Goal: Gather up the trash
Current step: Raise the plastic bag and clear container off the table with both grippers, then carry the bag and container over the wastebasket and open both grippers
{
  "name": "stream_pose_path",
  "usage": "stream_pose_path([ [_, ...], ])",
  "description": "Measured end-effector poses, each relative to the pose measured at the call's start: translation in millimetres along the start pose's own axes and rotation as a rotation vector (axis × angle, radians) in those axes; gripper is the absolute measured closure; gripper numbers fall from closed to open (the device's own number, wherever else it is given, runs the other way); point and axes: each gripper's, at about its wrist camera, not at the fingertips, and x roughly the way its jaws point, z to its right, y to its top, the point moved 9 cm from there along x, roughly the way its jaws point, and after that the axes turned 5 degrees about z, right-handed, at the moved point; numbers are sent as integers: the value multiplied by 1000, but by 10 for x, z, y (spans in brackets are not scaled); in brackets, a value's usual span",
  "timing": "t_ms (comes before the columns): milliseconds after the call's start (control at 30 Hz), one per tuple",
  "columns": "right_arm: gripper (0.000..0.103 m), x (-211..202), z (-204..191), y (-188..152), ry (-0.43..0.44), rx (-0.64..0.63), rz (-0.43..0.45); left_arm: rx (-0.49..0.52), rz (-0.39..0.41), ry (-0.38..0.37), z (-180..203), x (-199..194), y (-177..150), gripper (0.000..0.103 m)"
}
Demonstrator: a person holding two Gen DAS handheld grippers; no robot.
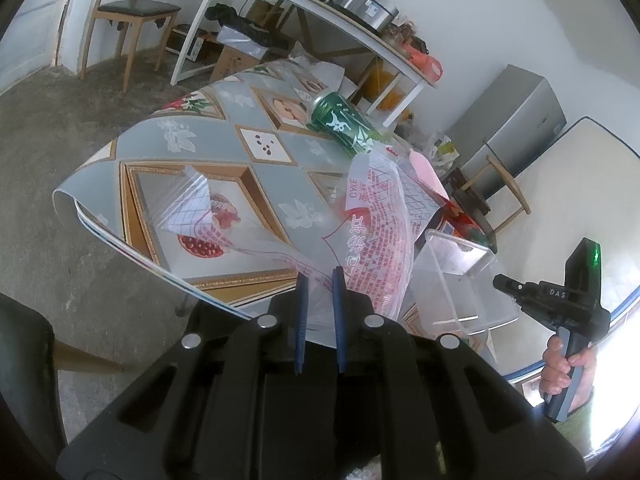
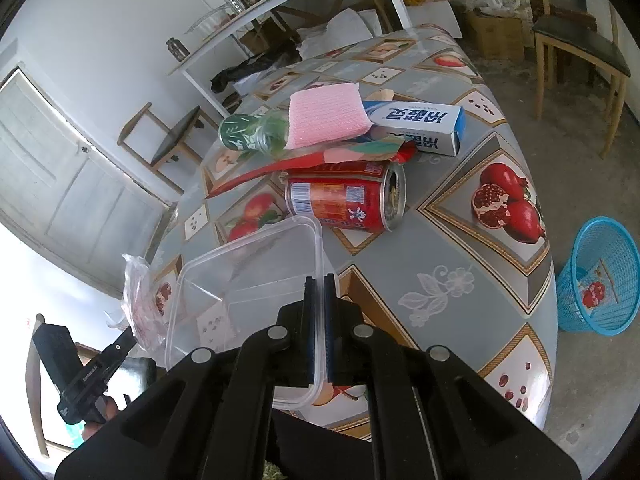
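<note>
Over the table's edge, right gripper pinches a clear, empty plastic container.

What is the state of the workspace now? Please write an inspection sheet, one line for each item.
Surface: table under a grey fruit-print cloth.
Job's things: red can on its side; green can on its side, partly under a pink sponge; blue-white box; red wrapper; printed plastic bag; clear plastic container.
Clutter: nothing else seen on the table.
Grippers: left gripper jaws closed on the plastic bag; right gripper jaws shut on the container's rim.
Cables: nothing seen.
Surroundings: blue basket on the floor, chairs, white shelf table.
</note>
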Motion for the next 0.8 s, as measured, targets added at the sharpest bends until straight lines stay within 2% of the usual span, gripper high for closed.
stream_pose_path([
  [267, 99, -137, -44, 38, 39, -14, 29, 20, 48, -12, 164, -161, 106, 93],
  [433, 99, -352, 15, 93, 65, 1, 79, 55, 70, -33, 378, -246, 216, 93],
  [633, 99, -857, 380, 104, 34, 58, 189, 155, 68, -120, 951, -185, 302, 93],
  [800, 99, -1421, 1045, 48, -57, 169, 298, 266, 0, -247, 1736, 108, 248, 93],
])
